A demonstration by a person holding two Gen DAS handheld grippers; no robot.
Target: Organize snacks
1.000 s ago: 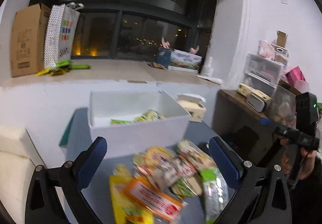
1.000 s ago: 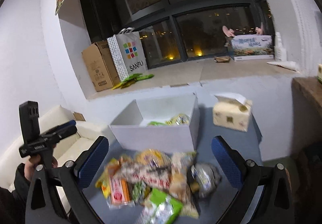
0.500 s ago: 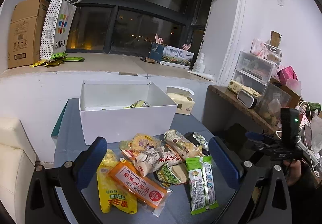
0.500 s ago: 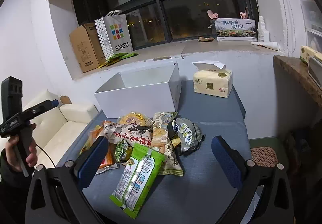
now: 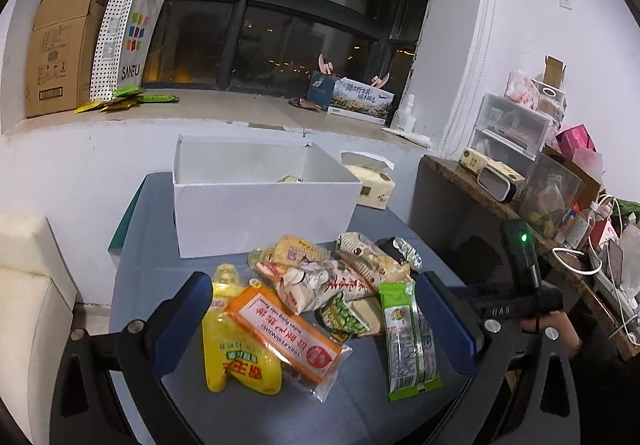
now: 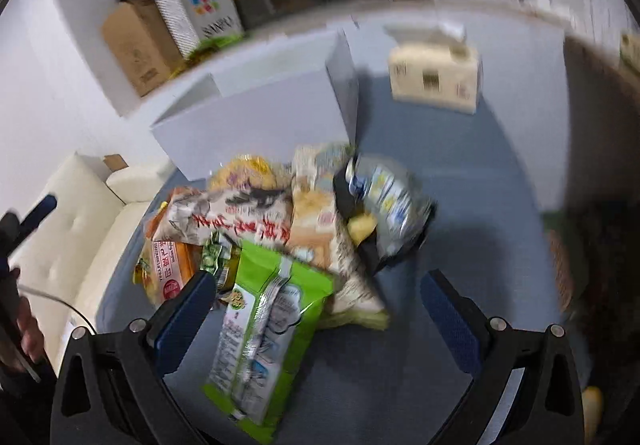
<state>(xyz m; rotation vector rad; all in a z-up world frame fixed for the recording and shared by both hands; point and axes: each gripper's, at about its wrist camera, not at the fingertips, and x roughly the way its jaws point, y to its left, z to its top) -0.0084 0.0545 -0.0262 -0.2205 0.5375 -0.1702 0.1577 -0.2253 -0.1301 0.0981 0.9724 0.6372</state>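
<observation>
Presently, on the blue-grey table [image 5: 152,277]: one white box [image 5: 260,213], open-topped, at the far side, with a tissue pack [image 5: 376,191] just to its right. On the windowsill behind: a cardboard carton [image 5: 60,53], a dotted shopping bag [image 5: 126,41] and a printed flat box [image 5: 356,99]. Right of the table, a shelf [image 5: 480,189] crowded with clear drawers and small items. Left, a cream sofa [image 6: 84,221].

Snack pile [image 5: 328,285], near side of the table, just in front of the white box: a yellow pouch [image 5: 236,353] under an orange packet [image 5: 280,337], a white-and-red bag [image 5: 320,285], a green packet [image 5: 406,341] and a silver bag [image 6: 384,193] on the right edge of the heap.

The left wrist view is sharp and shows a packet corner inside the box; the right wrist view is blurred and does not see into it, but shows the silver bag's face.

Left gripper [image 5: 316,325]: jaws spread wide, empty, hovering over the near end of the pile, the orange packet and green packet lying between its fingers. Right gripper [image 6: 316,321]: jaws spread wide, empty, with the green packet [image 6: 268,337] between its fingers, close to the left one; whether they touch cannot be told.
</observation>
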